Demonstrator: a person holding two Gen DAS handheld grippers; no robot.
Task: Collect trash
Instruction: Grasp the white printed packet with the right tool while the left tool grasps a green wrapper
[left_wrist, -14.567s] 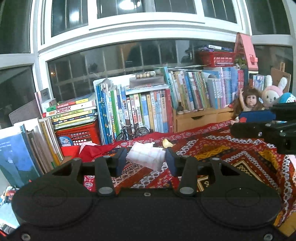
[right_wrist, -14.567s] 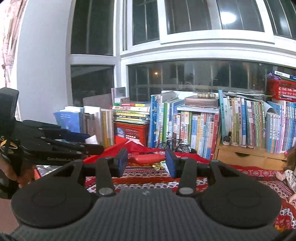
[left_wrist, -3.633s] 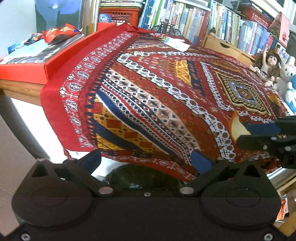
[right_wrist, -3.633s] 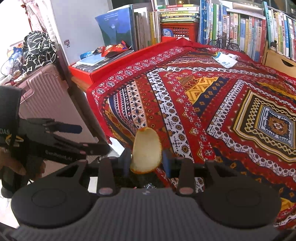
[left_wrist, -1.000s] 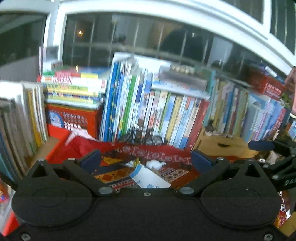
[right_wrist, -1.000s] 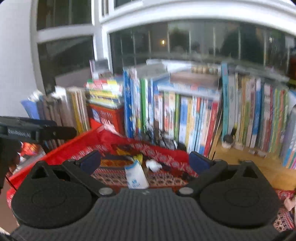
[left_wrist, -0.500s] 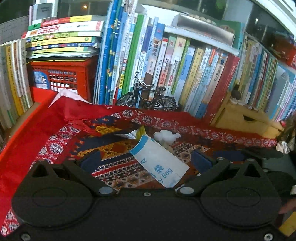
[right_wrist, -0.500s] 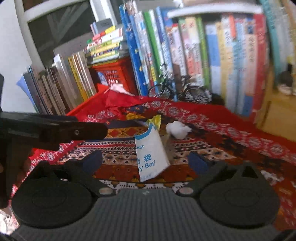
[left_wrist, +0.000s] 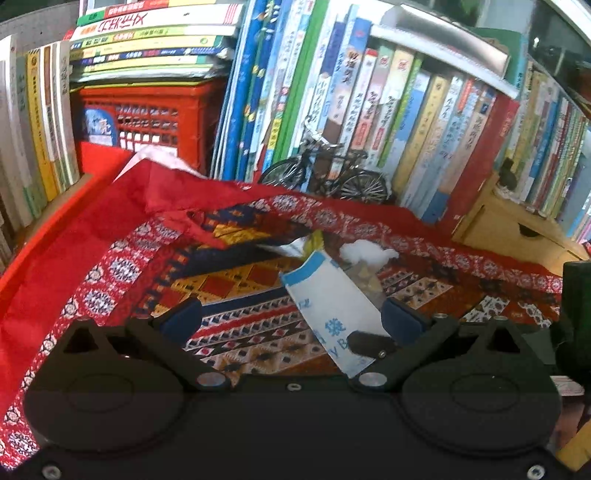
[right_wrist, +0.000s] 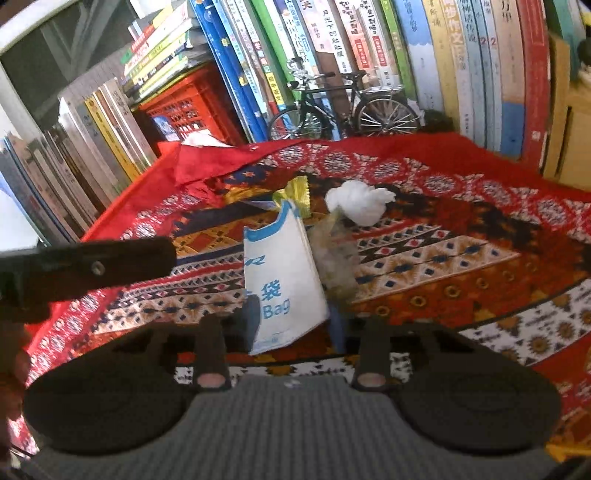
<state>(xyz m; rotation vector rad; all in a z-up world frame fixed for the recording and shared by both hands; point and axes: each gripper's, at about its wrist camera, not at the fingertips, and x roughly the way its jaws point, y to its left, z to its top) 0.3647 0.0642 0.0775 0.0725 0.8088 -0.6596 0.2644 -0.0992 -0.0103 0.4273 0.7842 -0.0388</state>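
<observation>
In the left wrist view the left gripper (left_wrist: 291, 319) is wide open and empty, hovering above the patterned cloth (left_wrist: 122, 273) beside the white paper bag (left_wrist: 332, 314). In the right wrist view the right gripper (right_wrist: 295, 321) has its fingers narrowed around the lower end of this bag, probably to lift it as trash, while the crumpled tissue (right_wrist: 356, 203) lies just behind.

place: home room | signs: crowded children's books (left_wrist: 369, 92), model bicycle (right_wrist: 343, 107), patterned tablecloth (right_wrist: 461, 258)

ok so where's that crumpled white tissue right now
The crumpled white tissue lies on the patterned red cloth, just right of and behind the white and blue paper bag, in front of the model bicycle.
</observation>
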